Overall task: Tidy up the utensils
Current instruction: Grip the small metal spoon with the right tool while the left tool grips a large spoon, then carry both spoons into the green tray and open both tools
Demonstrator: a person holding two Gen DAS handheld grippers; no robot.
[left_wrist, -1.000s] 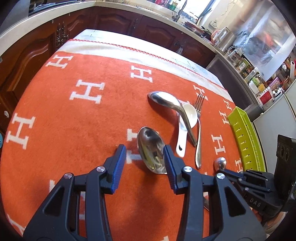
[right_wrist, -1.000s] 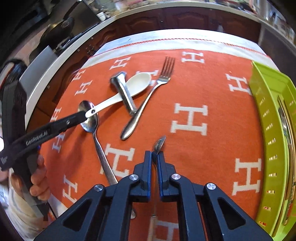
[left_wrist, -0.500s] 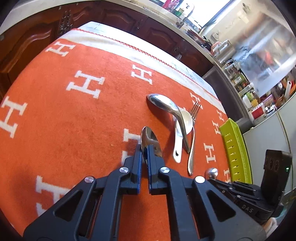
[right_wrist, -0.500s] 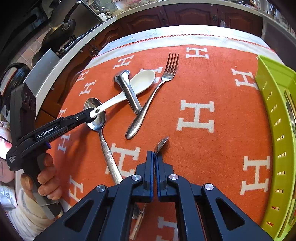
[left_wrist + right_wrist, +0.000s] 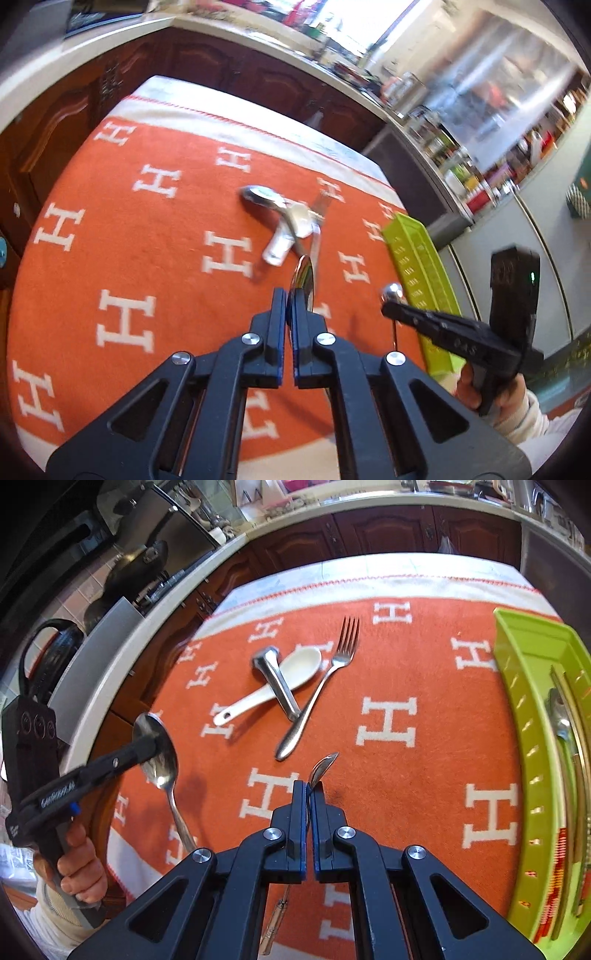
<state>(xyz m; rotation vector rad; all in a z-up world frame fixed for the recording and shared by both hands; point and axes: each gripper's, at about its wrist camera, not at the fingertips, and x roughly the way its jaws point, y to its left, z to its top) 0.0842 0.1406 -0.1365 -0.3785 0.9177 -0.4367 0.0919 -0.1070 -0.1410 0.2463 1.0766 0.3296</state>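
Left gripper clenched on big spoon, held clear above orange cloth. Right gripper clenched on small spoon, also off cloth. White spoon, ladle, fork piled mid-cloth. Green tray at right edge.

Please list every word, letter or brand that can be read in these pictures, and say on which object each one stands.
"H": repeated white letter on the orange cloth.
"DAS": partly readable on the right tongs.
Too blurred now: white brand lettering on the left tongs.
Unreadable: labels on the far counter clutter.
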